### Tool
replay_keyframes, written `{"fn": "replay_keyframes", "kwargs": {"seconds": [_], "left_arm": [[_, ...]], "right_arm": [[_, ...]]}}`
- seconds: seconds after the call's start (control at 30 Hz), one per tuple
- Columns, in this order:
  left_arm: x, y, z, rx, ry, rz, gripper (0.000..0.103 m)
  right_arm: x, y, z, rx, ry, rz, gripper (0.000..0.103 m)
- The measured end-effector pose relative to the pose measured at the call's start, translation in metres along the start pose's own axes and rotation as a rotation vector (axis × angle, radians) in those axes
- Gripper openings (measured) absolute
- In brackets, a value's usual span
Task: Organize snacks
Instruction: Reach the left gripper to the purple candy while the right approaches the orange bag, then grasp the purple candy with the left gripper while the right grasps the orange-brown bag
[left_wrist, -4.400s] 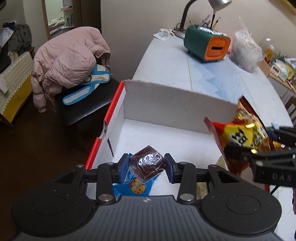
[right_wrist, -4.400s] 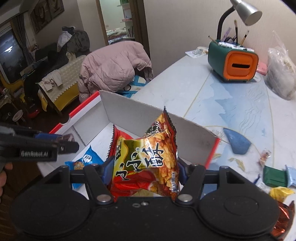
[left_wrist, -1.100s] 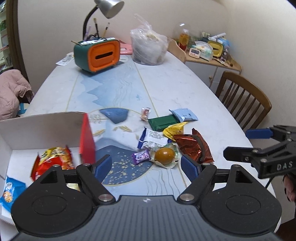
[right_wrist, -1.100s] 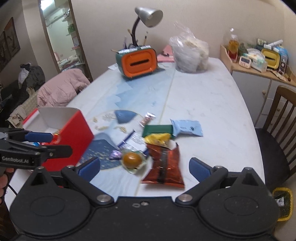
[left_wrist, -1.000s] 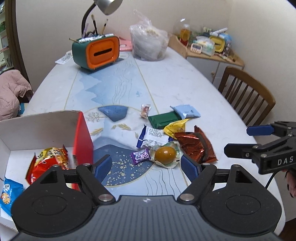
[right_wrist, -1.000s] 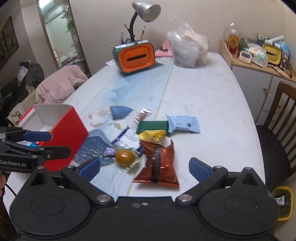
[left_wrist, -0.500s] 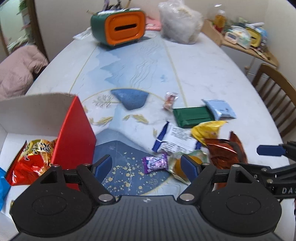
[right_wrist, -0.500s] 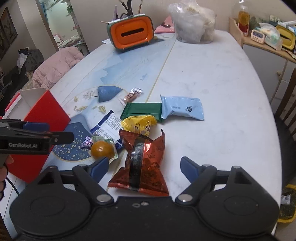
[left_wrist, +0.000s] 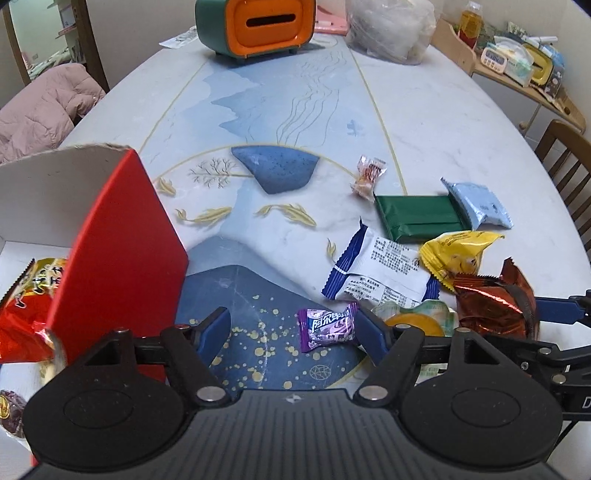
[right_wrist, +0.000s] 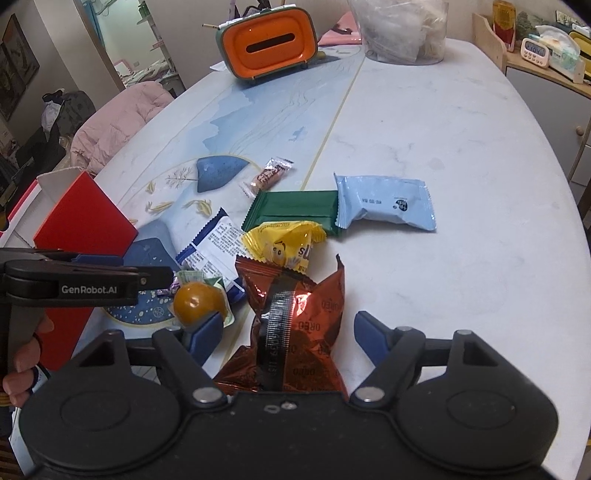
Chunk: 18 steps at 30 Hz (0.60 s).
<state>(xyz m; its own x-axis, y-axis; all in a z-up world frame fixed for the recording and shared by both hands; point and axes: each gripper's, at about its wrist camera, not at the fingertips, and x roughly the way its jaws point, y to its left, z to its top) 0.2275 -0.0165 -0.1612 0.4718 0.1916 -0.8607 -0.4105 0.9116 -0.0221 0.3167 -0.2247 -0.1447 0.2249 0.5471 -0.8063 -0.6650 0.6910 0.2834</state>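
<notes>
My left gripper (left_wrist: 293, 330) is open, low over the table, with a small purple candy (left_wrist: 327, 326) lying between its fingers, close to the right one. My right gripper (right_wrist: 288, 332) is open around a brown Oreo bag (right_wrist: 295, 317) that lies flat between its fingers. Loose snacks lie beyond: an orange jelly cup (right_wrist: 197, 301), a white-and-blue packet (left_wrist: 380, 266), a yellow bag (right_wrist: 284, 243), a green packet (right_wrist: 295, 210), a light-blue packet (right_wrist: 384, 206) and a small wrapped candy (left_wrist: 367, 175). The red-and-white box (left_wrist: 122, 243) at left holds a red snack bag (left_wrist: 26, 306).
An orange-and-green desk organiser (left_wrist: 255, 26) and a clear plastic bag (left_wrist: 388, 29) stand at the far end of the table (right_wrist: 461, 147). A wooden chair (left_wrist: 565, 162) is at the right, a pink jacket (left_wrist: 40, 107) at the left, a cluttered side shelf (right_wrist: 543, 40) beyond.
Both grippers have left the box, swung right over the loose snacks and lowered. The left now brackets the purple candy, the right the Oreo bag. The earlier carried snacks lie in the box.
</notes>
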Motion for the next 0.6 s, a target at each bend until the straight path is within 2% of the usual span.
{"fn": "replay_keyframes", "kwargs": {"seconds": [0.1,0.37,0.53,0.6], "left_arm": [[0.006,-0.003,-0.001,-0.008,0.015,-0.004,0.066],[0.013,-0.013,-0.002,0.001,0.016,-0.024,0.065],[0.011,-0.02,-0.003,0.033,0.001,-0.029,0.046],[0.01,-0.023,-0.003,0.039,0.001,-0.039,0.032]], "right_arm": [[0.003,-0.001,-0.001,0.0,0.008,0.005,0.076],[0.007,-0.005,-0.004,0.003,0.024,0.009,0.073],[0.008,-0.005,-0.007,0.007,0.021,0.009,0.064],[0.008,-0.004,-0.007,0.014,0.02,0.021,0.056]]}}
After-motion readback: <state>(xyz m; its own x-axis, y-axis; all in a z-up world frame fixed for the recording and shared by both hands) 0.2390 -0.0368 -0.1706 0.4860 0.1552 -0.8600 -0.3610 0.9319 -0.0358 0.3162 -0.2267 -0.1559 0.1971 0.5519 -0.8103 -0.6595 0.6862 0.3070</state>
